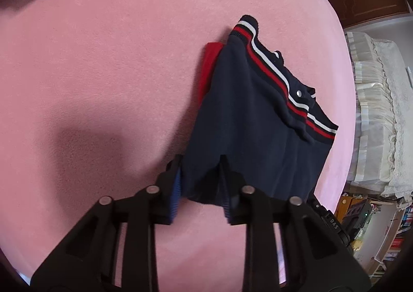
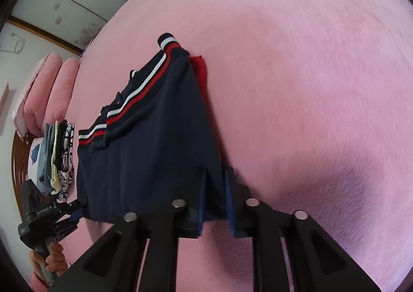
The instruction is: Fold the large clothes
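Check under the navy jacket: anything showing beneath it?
A red layer pokes out along one side of the navy jacket, on the pink blanket. How far the red runs underneath is covered, and so is anything else there.

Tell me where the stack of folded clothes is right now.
In the right wrist view, the stack of folded clothes sits at the far left edge of the pink bed, just left of the navy garment and below the pink pillows.

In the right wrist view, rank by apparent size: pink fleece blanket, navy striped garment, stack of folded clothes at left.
1. Pink fleece blanket, largest.
2. Navy striped garment.
3. Stack of folded clothes, smallest, though it lies farther from the camera.
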A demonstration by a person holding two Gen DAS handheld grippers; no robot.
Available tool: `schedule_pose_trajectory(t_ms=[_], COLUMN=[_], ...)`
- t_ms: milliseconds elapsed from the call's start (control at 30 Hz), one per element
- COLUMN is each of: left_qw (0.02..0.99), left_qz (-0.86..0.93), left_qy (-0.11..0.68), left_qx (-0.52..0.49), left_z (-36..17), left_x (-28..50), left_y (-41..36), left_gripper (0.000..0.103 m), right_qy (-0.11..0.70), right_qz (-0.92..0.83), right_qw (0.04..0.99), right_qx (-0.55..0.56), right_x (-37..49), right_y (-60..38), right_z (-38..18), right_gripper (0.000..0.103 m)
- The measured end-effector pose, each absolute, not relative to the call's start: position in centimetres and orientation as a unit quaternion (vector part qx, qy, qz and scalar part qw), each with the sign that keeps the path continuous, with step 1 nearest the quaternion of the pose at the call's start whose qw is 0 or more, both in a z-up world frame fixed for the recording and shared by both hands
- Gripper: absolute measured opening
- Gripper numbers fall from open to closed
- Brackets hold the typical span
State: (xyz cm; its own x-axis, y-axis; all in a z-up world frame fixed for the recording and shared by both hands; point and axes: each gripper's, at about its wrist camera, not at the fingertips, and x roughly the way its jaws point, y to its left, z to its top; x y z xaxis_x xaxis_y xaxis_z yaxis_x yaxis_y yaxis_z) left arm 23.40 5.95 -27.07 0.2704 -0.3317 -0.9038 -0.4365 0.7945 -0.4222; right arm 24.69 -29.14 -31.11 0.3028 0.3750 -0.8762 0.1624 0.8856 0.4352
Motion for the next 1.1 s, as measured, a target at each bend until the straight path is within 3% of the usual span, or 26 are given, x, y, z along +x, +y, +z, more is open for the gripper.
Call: schedule_pose_trajectory(t_ms=[267, 467, 567, 667, 833, 1100], left_qw=[0.739, 0.830, 0.834, 0.826, 0.799, 0.783], left_qz=[0.051, 0.052, -0.016, -0.078, -0.118, -0.127], left_qy=[0.586, 0.518, 0.527, 0.546, 0.583, 0.593], left_qx=[-0.329, -0.201, -0.161, -0.121, -0.083, -0.140], left_z=[-27.0, -21.1, -20.2, -21.1, -24.8, -29.1], left_x=[21.3, 20.5, 21.9, 23.8, 27.1, 30.8], left_y=[7.0, 5.0, 2.5, -0.8, -4.9, -5.1], left_gripper=[0.018, 0.018, 0.018, 0.018, 0.018, 0.016], right_qy=[0.570, 0.521, 0.489, 0.450, 0.498, 0.548], right_qz=[0.055, 0.081, 0.111, 0.128, 0.192, 0.214], right_qw=[0.803, 0.844, 0.861, 0.881, 0.844, 0.805], right_qx=[0.164, 0.100, 0.077, 0.064, 0.051, 0.075], right_x=[23.1, 22.6, 22.7, 22.8, 24.8, 29.1], right_y=[-27.8, -24.4, -22.3, -20.5, -16.8, -15.8], right_z=[-29.4, -25.6, -24.3, -23.1, -25.7, -30.4], right_gripper=[0.007, 0.009, 0.009, 0.012, 0.014, 0.010])
